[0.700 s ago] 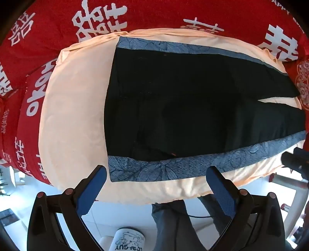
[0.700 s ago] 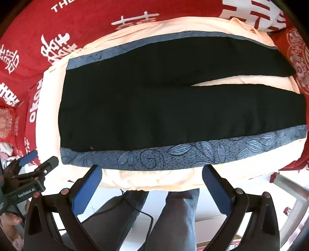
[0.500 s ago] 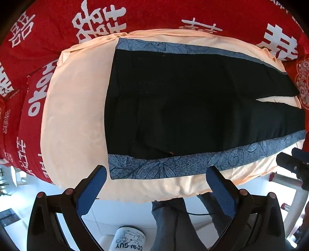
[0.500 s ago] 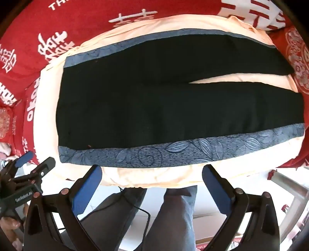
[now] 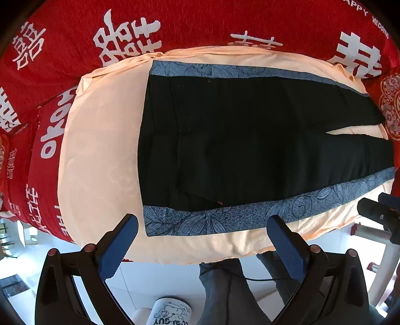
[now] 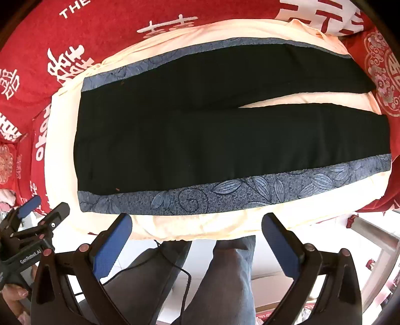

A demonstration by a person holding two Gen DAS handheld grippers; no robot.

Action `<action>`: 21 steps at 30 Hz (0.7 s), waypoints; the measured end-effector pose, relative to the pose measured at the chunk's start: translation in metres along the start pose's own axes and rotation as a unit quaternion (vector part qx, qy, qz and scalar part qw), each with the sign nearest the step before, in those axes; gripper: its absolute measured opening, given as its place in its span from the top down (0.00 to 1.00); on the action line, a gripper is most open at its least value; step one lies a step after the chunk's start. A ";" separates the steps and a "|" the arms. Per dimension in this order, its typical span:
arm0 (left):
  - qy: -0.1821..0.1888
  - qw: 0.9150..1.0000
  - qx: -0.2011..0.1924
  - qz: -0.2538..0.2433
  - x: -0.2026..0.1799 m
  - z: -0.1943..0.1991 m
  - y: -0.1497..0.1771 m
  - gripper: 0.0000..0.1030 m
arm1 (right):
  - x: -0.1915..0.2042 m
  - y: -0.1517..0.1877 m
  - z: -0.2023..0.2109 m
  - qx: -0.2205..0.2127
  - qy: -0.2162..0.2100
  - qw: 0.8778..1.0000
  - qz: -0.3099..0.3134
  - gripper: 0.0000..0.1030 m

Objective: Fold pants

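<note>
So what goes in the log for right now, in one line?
pants: flat, unfolded | left gripper: open, empty | right gripper: open, empty | both above near edge

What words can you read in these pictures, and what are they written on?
"GenRobot.AI": on the left gripper, seen from the right wrist.
"THE": red cloth.
"APPY" and "WEDDIN", cut off: red cloth's top corner.
"GUY", upside down, rest unclear: white mug.
Large white Chinese characters: red cloth; I cannot read them.

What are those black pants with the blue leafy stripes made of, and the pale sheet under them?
The pants look like a soft, matte woven or knit fabric, lying limp and flat with no shine; the side stripes seem a printed cloth panel. The peach sheet looks like smooth cotton-type fabric with a faint sheen and soft wrinkles. Exact fibres cannot be told.
</note>
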State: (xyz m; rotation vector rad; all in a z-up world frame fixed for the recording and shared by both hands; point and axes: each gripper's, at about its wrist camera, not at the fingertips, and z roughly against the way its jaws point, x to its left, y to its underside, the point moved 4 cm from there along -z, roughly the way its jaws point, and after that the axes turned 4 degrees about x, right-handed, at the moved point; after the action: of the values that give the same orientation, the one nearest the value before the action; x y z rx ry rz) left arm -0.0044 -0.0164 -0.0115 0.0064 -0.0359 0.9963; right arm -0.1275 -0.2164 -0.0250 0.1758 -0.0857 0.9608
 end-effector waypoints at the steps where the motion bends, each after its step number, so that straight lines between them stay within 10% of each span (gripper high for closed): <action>1: 0.000 1.000 -0.001 -0.001 0.000 0.000 0.000 0.00 | 0.000 0.000 0.000 0.001 0.000 1.000 0.001 0.00; 21: -0.007 1.000 -0.006 -0.005 -0.002 0.004 0.004 0.00 | -0.002 0.004 0.003 -0.002 0.002 1.000 -0.004 0.00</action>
State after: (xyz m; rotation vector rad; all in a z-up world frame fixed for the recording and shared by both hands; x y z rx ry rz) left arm -0.0091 -0.0164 -0.0071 0.0033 -0.0545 0.9864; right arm -0.1318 -0.2165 -0.0222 0.1702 -0.0839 0.9535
